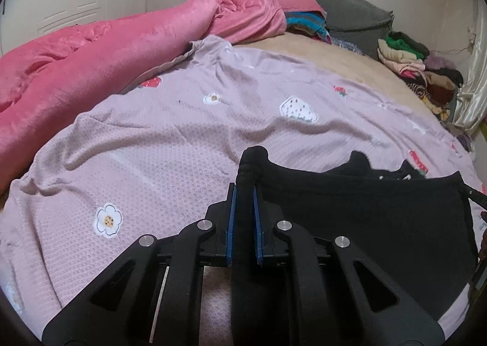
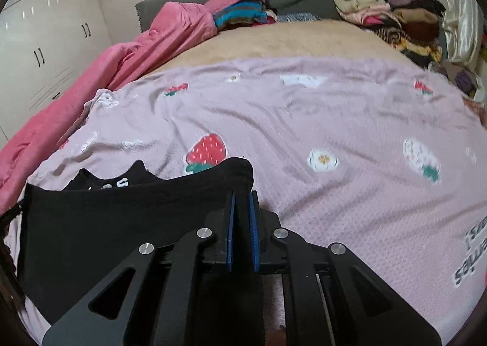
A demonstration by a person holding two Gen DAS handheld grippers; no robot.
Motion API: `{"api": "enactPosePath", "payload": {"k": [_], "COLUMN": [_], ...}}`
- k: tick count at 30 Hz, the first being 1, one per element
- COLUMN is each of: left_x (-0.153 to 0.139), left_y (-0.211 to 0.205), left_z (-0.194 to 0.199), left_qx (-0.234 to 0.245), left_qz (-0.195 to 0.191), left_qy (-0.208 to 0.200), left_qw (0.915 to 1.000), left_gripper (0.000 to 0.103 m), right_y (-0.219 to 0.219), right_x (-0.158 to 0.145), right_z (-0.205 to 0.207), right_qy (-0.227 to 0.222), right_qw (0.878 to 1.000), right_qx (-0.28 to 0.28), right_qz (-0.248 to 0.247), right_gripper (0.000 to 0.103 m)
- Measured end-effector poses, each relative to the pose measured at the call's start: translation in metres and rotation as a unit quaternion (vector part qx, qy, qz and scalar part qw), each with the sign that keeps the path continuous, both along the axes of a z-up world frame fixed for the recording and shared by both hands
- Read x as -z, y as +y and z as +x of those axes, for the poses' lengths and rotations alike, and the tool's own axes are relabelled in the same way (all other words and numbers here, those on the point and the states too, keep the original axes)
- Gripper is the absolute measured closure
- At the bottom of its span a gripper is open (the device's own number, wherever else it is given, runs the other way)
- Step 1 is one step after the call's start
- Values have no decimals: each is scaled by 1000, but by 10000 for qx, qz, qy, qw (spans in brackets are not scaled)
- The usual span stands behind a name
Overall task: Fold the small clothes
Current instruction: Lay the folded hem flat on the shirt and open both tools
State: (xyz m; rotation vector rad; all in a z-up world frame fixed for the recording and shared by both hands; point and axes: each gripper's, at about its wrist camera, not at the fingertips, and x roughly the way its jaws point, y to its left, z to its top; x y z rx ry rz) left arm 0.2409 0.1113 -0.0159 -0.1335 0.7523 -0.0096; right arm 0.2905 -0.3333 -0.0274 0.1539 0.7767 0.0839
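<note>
Pink bedspread [image 1: 170, 139] covered the bed; low in both frames, the left gripper [image 1: 243, 193] and right gripper [image 2: 242, 203] were each clamped on a corner of a black garment [image 1: 365, 209] stretched between them, pink quilt [image 1: 76, 65] at upper left, piled clothes [image 1: 420, 72] at far right

Pink bedspread [image 2: 350, 193], right wrist view: dark printed lettering near its right edge, seen upside down and cut off, partly legible as "…erries". Black garment [image 2: 100, 224]: white letters at its top edge, too hidden to read.
</note>
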Motion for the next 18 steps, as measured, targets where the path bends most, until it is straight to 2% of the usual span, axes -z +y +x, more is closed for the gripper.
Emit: {"api": "enactPosePath", "payload": {"k": [14, 17, 18], "left_x": [4, 3, 2], "left_y": [-4, -6, -7], "left_z": [-9, -14, -15], "left_qx": [25, 53, 51], "left_qz": [252, 304, 318], "left_qy": [85, 94, 84], "left_qw": [9996, 9995, 9994], "left_gripper": [95, 94, 90], "right_y": [9, 7, 7], "right_x": [6, 4, 3], "right_z": [-6, -10, -13], "right_qy": [81, 72, 71], "right_qw": [9991, 9991, 9991], "right_qx": [101, 141, 140], "right_qz": [-401, -401, -393], "right_gripper": [94, 89, 87]}}
